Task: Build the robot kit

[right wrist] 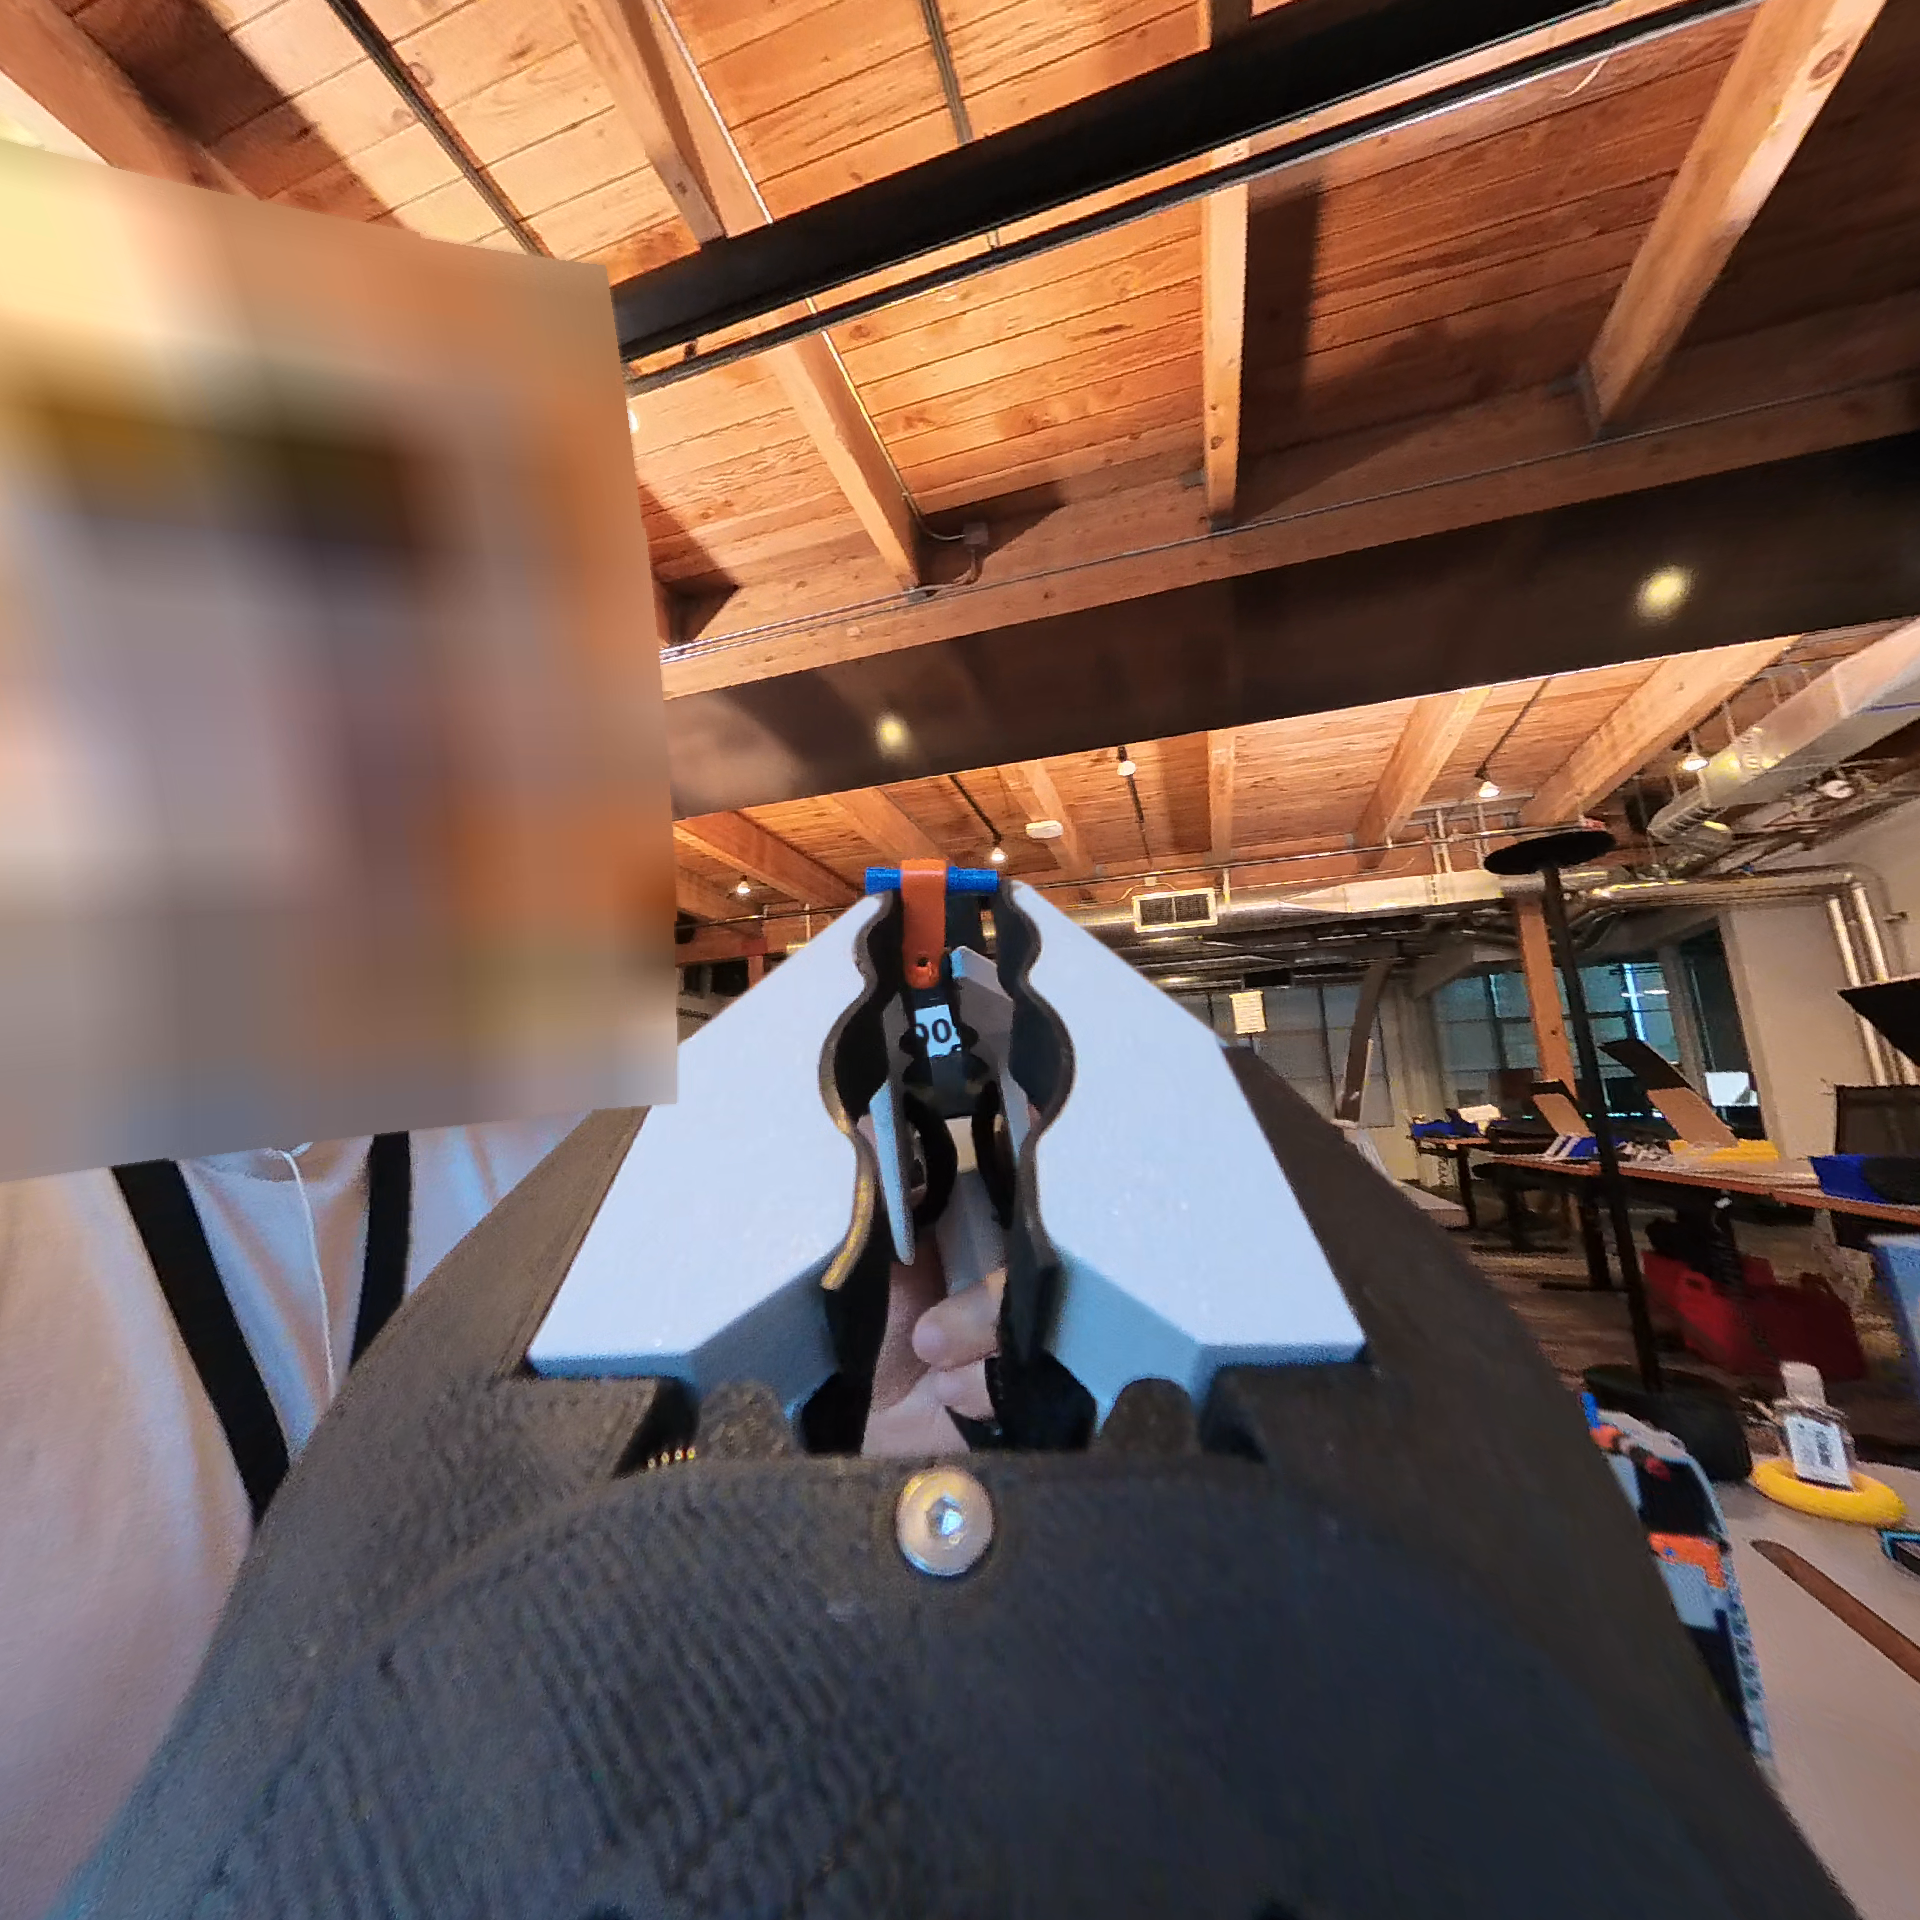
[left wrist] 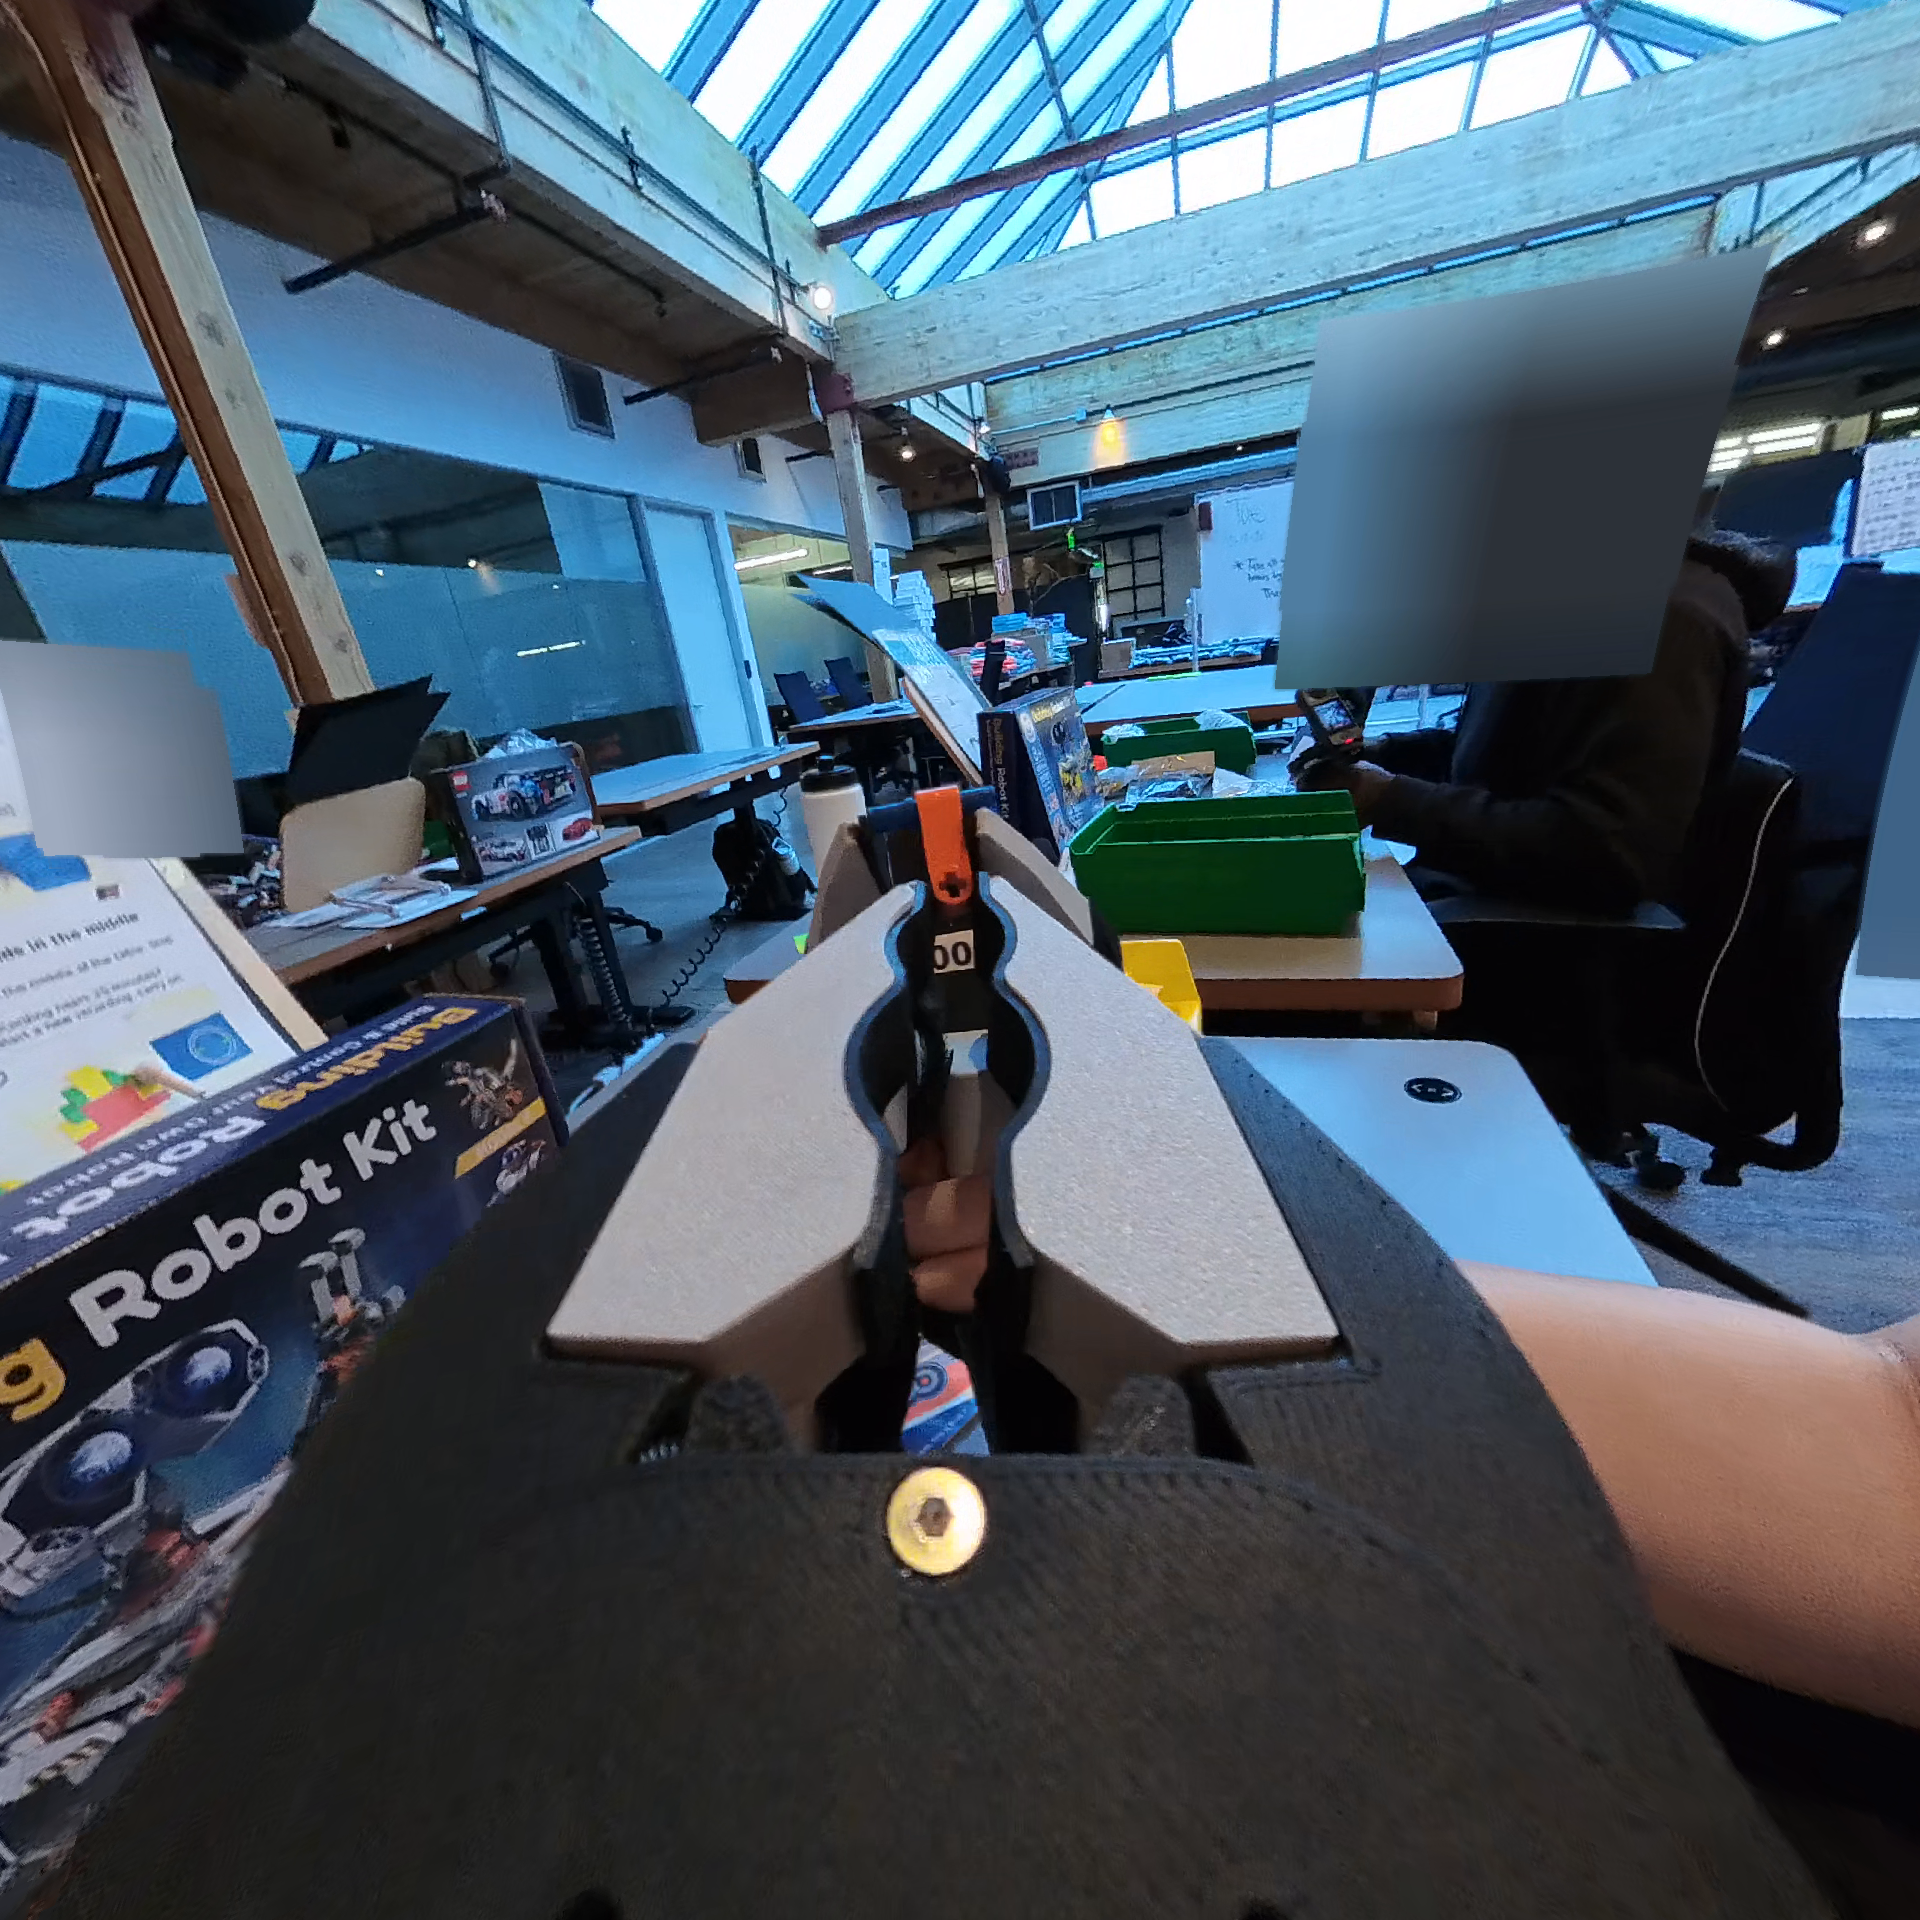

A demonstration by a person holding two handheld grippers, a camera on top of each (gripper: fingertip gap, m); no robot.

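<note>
overhead, timber beams and a skylight fill both views, while each tool's black body blocks the whole lower half, so whatever lies straight below is hidden. a person's pale top [right wrist: 94,1351] crowds the right wrist view's left edge. a printed box [left wrist: 239,1247] is cut off at the left wrist view's lower left, just beside the tool, and a bare forearm [left wrist: 1714,1475] enters from the right edge.

a seated person [left wrist: 1579,769] works at a far desk behind a green bin [left wrist: 1216,862], and a grey table [left wrist: 1434,1143] lies open to the right, near its rounded corner. a floor lamp [right wrist: 1590,1091] stands well off to the right, with clear air above both tools.

the left gripper [left wrist: 940,894] has its fingers drawn together, pinching the foot of a small orange piece [left wrist: 940,842] held up in mid-air. the right gripper [right wrist: 940,904] meets the same orange piece [right wrist: 922,920] from the other side; its tips are near each other with a blue bar [right wrist: 883,880] across them, but whether they grip is hard to make out. a hand [left wrist: 940,1216] shows only in slivers through the gap.
</note>
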